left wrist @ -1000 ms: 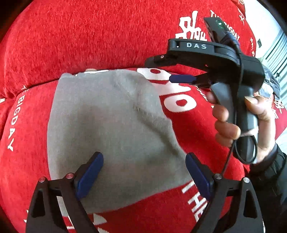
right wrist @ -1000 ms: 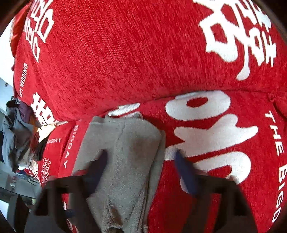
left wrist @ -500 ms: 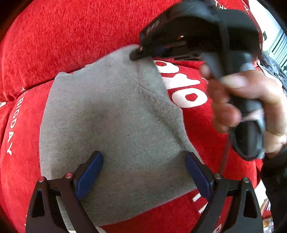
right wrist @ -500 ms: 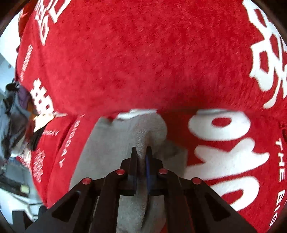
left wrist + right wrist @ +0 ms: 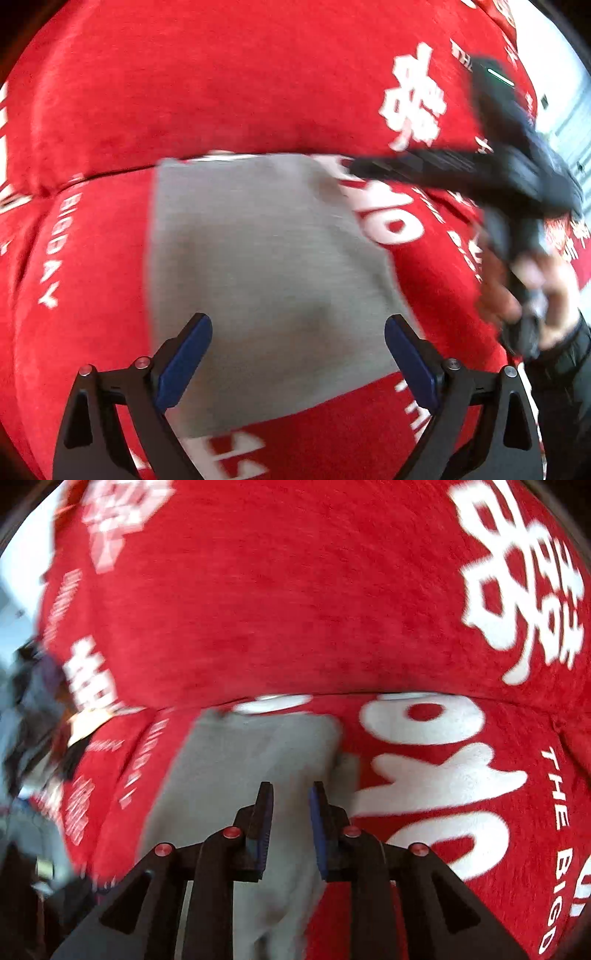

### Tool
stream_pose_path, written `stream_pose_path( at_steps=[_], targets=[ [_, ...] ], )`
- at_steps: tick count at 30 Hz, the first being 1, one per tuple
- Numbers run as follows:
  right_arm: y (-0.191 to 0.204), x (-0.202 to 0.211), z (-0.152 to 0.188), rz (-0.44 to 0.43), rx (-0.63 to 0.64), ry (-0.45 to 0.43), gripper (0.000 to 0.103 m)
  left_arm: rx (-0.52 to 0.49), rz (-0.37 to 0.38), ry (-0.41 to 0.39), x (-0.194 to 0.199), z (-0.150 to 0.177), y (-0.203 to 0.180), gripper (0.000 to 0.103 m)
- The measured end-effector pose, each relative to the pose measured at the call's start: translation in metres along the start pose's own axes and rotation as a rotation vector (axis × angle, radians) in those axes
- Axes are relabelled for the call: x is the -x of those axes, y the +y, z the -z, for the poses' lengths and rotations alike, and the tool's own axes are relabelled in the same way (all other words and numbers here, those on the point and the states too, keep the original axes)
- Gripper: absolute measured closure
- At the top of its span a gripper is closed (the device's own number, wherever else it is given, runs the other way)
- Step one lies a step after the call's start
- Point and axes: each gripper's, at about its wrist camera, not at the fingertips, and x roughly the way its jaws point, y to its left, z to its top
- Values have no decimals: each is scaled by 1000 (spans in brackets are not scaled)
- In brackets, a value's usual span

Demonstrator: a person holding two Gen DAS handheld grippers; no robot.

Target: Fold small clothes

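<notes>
A small grey garment (image 5: 258,258) lies flat on the red sofa seat, its far edge at the crease under the backrest. My left gripper (image 5: 297,354) hovers over its near part, jaws wide open with nothing held. My right gripper (image 5: 351,168), held by a hand (image 5: 546,288), has its tip at the garment's far right corner. In the right wrist view the right gripper (image 5: 291,801) shows a narrow gap; its jaws are opening, the pads do not press anything, and the grey garment (image 5: 240,775) lies under them.
The red plush sofa cover (image 5: 221,92) with white lettering spans seat and backrest (image 5: 295,590). A heap of grey and dark clothes (image 5: 26,686) sits past the sofa's left end. A dark sleeve (image 5: 561,387) is at the right.
Half a second ago the right gripper was shut on a pinch of the grey garment's far corner; now it has let go and drawn back right. The garment lies flatter.
</notes>
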Motion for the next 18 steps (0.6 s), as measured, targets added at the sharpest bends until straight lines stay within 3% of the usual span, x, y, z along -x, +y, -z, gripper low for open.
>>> stream_pose_path(
  at_steps=[2, 4, 5, 10, 11, 14, 18],
  targets=[
    [19, 13, 14, -42, 54, -4, 77, 48, -43, 15, 0, 5, 21, 8],
    [36, 13, 28, -69, 90, 11, 54, 119, -59, 51, -6, 10, 41, 8],
    [43, 8, 36, -66, 102, 24, 49, 146, -65, 71, -11, 14, 49, 8],
    [37, -24, 66, 67, 93, 112, 48, 144, -100, 113, -27, 30, 55, 8],
    [34, -25, 69, 56, 79, 99, 48, 148, -100, 110, -27, 31, 56, 8],
    [32, -14, 68, 75, 32, 88, 48, 148, -115, 100, -22, 31, 57, 8],
    [48, 17, 70, 246, 68, 48, 41, 96, -173, 49, -2, 29, 49, 8]
  ],
)
